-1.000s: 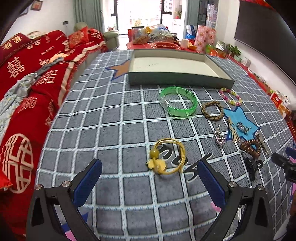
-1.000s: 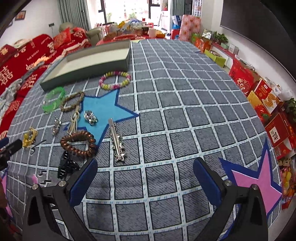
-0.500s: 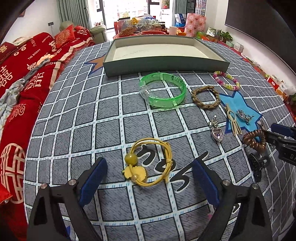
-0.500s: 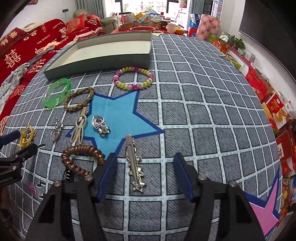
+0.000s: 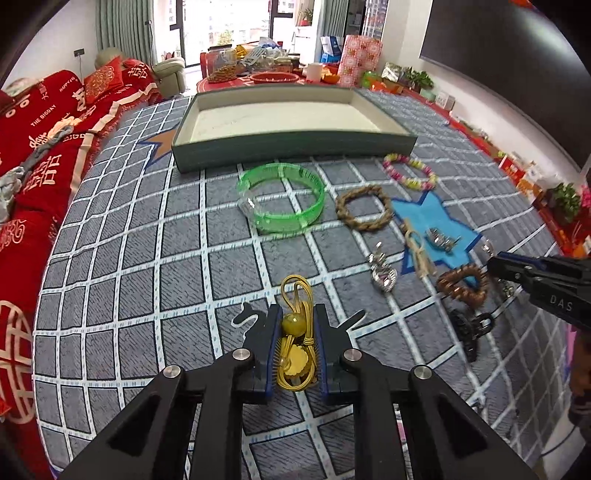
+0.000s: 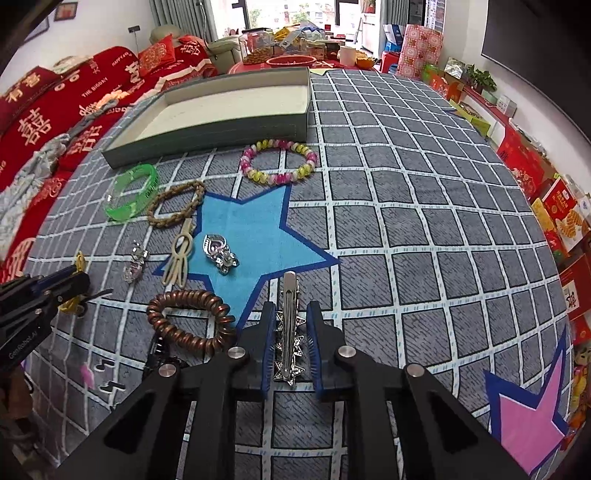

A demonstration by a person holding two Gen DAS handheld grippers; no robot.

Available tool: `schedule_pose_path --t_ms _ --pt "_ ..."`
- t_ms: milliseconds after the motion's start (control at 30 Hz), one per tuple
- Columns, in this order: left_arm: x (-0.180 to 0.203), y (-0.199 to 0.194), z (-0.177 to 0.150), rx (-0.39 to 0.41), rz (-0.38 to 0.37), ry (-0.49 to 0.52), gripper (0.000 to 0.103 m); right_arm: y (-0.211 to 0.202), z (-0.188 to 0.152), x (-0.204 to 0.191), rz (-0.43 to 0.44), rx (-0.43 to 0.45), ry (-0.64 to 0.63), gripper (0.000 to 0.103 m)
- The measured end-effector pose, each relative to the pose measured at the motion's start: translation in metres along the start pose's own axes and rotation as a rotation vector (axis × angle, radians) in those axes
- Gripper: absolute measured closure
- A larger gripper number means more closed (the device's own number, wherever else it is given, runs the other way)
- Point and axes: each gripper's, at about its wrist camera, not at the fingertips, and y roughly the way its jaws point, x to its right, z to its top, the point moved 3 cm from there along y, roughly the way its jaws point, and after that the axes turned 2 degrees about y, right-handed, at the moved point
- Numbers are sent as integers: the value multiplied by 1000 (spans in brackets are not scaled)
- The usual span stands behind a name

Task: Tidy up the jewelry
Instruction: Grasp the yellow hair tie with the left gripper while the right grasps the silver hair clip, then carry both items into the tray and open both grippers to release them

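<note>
I see bright, even daylight in both wrist views, coming from the windows at the far end of the room, which are blown out to white. Shadows on the checked cloth are soft and faint. Fisheye bending curves the grid lines strongly towards the dark vignetted corners. Focus is sharp at centre and softer at the rim.

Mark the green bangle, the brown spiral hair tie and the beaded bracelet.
green bangle (image 5: 312,216): left wrist view, on its near wall.
brown spiral hair tie (image 6: 184,295): right wrist view, on its far coils.
beaded bracelet (image 6: 258,176): right wrist view, on near-left beads.
</note>
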Motion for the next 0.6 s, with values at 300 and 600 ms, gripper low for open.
schedule_pose_path --t_ms 300,600 --pt "-15 -36 44 70 -65 -53 73 -25 51 0 136 47 69 85" --pt "-39 -33 135 145 -31 -58 73 -18 149 -20 195 90 60 85"
